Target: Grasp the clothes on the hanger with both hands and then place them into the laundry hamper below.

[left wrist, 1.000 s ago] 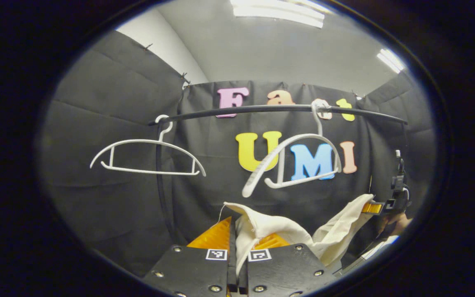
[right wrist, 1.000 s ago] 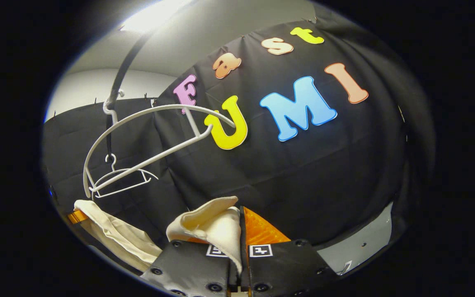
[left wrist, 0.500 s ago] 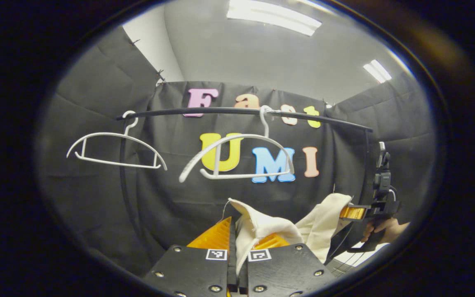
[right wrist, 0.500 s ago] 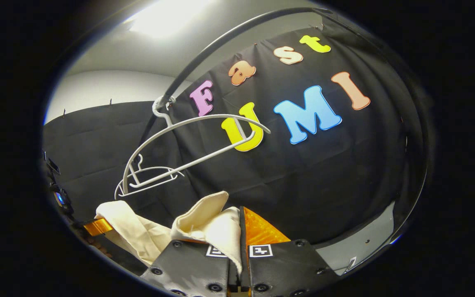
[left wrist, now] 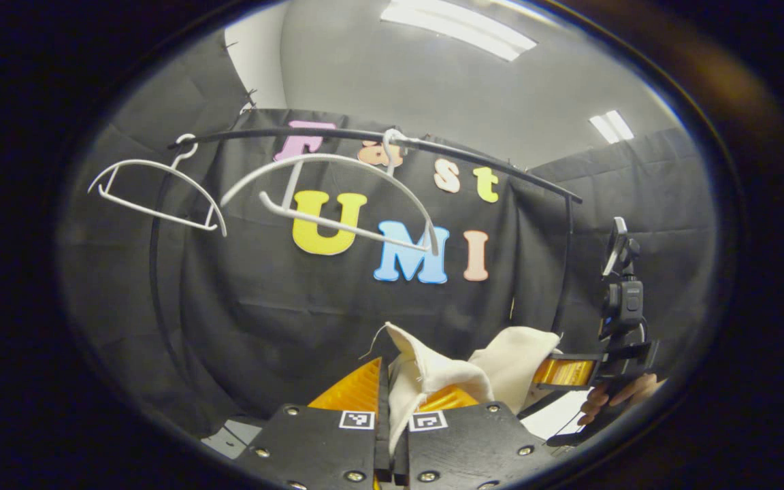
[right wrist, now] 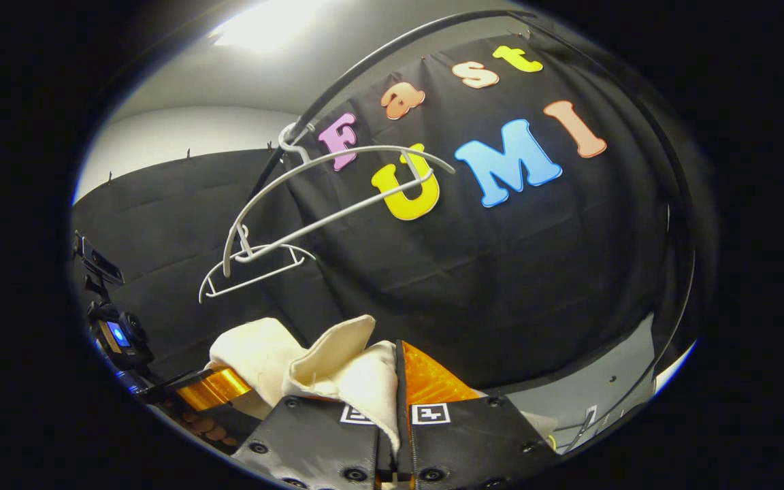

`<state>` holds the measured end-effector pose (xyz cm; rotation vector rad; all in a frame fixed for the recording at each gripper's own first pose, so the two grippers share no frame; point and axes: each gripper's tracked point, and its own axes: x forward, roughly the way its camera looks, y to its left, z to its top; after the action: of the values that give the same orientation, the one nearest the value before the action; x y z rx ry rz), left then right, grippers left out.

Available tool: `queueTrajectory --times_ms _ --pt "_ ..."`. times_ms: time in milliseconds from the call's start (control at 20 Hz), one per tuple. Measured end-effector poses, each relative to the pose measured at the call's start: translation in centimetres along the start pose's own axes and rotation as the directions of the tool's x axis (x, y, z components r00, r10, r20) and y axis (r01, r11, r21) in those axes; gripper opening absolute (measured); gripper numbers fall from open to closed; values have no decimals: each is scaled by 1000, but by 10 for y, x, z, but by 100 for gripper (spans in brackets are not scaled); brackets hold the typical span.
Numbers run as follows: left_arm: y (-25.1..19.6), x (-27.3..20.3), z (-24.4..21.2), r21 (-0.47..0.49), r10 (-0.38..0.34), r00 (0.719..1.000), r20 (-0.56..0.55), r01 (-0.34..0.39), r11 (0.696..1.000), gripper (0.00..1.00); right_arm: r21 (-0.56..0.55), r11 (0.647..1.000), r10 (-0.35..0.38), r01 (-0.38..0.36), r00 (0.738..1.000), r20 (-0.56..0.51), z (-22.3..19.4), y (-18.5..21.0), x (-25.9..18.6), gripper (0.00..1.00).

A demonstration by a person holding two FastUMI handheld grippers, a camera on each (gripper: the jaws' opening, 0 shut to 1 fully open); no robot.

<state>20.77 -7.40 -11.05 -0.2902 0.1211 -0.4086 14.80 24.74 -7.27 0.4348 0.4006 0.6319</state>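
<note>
With the cream garment (left wrist: 433, 378) clamped in both the left claw (left wrist: 392, 408) and the right claw (right wrist: 397, 401), the two have been drawn closer below the bare hanger (left wrist: 337, 197), so lowering toward the hamper appears begun.

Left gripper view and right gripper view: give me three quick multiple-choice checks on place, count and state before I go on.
1. Where does the cream garment sit?
A. draped on a hanger
B. below the rail, between the two grippers
C. lying over the rail

2. How many white hangers hang on the black rail?
A. one
B. two
C. three

3. What state is the left gripper in?
A. wide open
B. shut on the garment
C. shut on a hanger

Answers:
1 B, the cloth spans from the left gripper to the right gripper.
2 B, the near hanger and far hanger hang bare.
3 B, cloth is pinched between its fingers.
</note>
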Motion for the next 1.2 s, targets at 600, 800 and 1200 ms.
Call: queueTrajectory --times_ms 600,800,1200 --pt "-5 17 -187 4 22 967 -254 -22 1000 3 -10 984 -177 178 965 -196 -156 -88 -4 7" --pt "2 17 -239 18 43 937 -347 -39 999 3 -36 967 -251 251 927 -277 -206 -125 -8 7" --pt "16 -20 -320 56 113 843 -526 -98 994 4 -99 939 -342 329 861 -376 -262 -151 -35 9"
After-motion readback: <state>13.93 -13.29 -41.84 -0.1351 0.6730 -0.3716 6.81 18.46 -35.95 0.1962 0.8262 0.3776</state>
